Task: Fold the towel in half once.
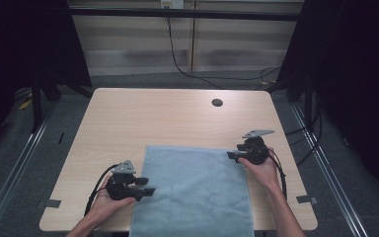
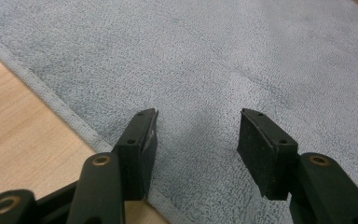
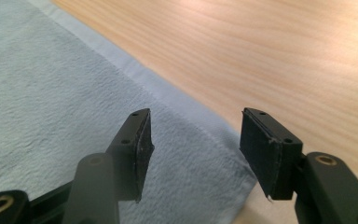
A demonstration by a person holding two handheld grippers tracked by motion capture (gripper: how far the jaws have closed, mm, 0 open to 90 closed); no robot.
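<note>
A blue-grey towel (image 1: pixel 195 190) lies flat on the wooden table (image 1: pixel 153 118), its near end hanging over the front edge. My left gripper (image 1: pixel 149 186) points right at the towel's left hem, held in a hand. In the left gripper view its jaws (image 2: pixel 199 114) stand open just above the towel (image 2: pixel 214 60), with the hem running under the left one. My right gripper (image 1: pixel 229 155) points left at the towel's far right corner. In the right gripper view it (image 3: pixel 196 112) is open over that corner of the towel (image 3: pixel 42 107), with nothing pinched.
A round cable hole (image 1: pixel 217 102) sits near the table's far right. Bare wood stretches beyond the towel. A black cable (image 1: pixel 177 59) hangs down the back wall, and dark frame posts stand on the grey floor to either side.
</note>
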